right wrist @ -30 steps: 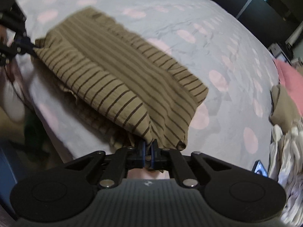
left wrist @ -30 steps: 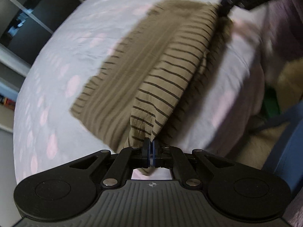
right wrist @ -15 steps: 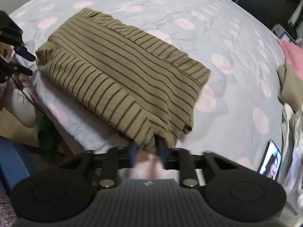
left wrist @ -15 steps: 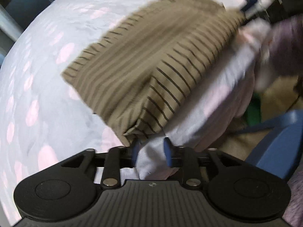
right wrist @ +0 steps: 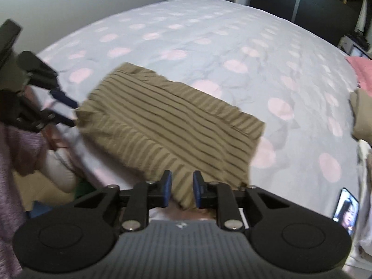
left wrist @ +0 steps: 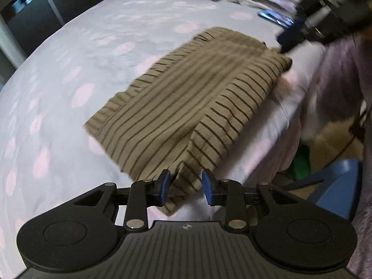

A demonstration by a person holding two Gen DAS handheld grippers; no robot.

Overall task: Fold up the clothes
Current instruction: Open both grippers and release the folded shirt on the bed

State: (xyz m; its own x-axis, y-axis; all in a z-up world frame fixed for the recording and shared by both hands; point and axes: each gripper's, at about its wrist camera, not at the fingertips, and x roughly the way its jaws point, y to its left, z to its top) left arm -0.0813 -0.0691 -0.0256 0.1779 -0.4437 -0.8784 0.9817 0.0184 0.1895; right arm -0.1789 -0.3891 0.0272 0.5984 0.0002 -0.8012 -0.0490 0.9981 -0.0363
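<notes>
Striped shirt (left wrist: 186, 102) lies folded on the bed (left wrist: 69, 69). Left gripper (left wrist: 185, 184) and right gripper (right wrist: 182, 188) both gape, straddling opposite corners.

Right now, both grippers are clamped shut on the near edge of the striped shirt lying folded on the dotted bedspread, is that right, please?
Not quite: both grippers are open, not clamped. The left wrist view shows the left gripper with its jaws apart around the striped shirt; the right wrist view shows the same for the right gripper. The shirt does lie folded on the dotted bedspread.

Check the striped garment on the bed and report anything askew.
The striped garment lies folded but untidy: its near edge overhangs the bed edge, and the far edge is ruffled. Both grippers, left and right, are open.
</notes>
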